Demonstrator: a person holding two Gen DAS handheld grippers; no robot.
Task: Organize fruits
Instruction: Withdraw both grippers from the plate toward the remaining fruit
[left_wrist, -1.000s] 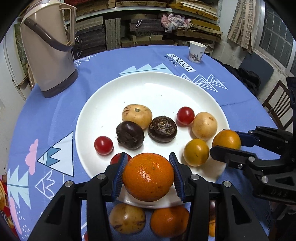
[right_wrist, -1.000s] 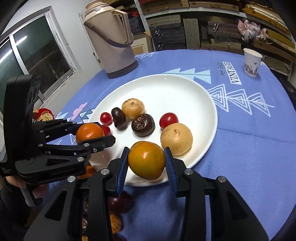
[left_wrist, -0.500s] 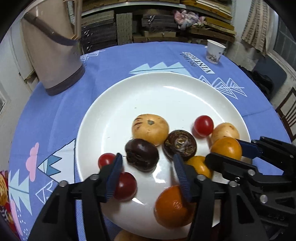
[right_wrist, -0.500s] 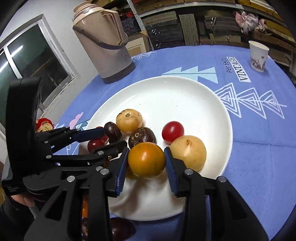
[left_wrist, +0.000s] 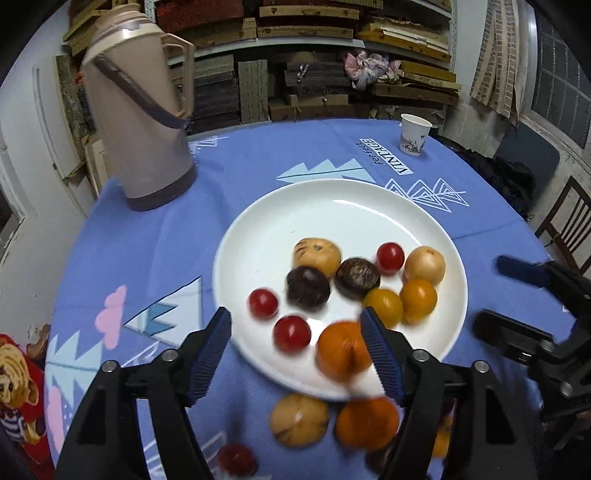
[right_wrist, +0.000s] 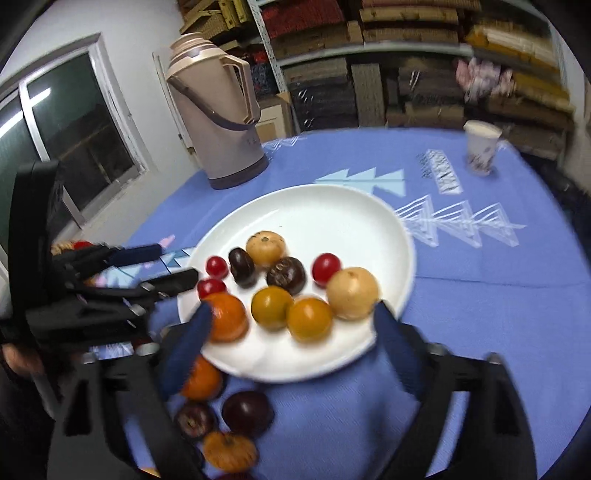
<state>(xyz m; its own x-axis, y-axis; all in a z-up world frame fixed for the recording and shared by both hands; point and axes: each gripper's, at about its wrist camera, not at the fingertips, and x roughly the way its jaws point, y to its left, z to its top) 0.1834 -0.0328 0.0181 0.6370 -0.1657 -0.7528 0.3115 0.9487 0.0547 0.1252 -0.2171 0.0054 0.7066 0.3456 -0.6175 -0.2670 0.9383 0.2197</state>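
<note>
Smeared by motion: round orange tangerine (left_wrist: 341, 350) on white plate's (left_wrist: 258, 251) near edge, partly hidden behind left gripper's blue-padded finger (left_wrist: 378, 356). Blurred beyond telling: small dark fruit (right_wrist: 194, 419) on blue tablecloth (right_wrist: 480, 314). Cut off at left edge: red printed cloth (left_wrist: 14, 391). Printed lettering (right_wrist: 441, 173) unreadable.

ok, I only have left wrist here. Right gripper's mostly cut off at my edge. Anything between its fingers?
Observer: Its jaws are opening. The right gripper straddles an amber round fruit that lies on the white round plate, clear of both pads.
Operator: Any fruit off the plate hidden behind my fingers?
Observer: Two dark purple round fruits on the blue tablecloth, by the plate's near rim.
</note>
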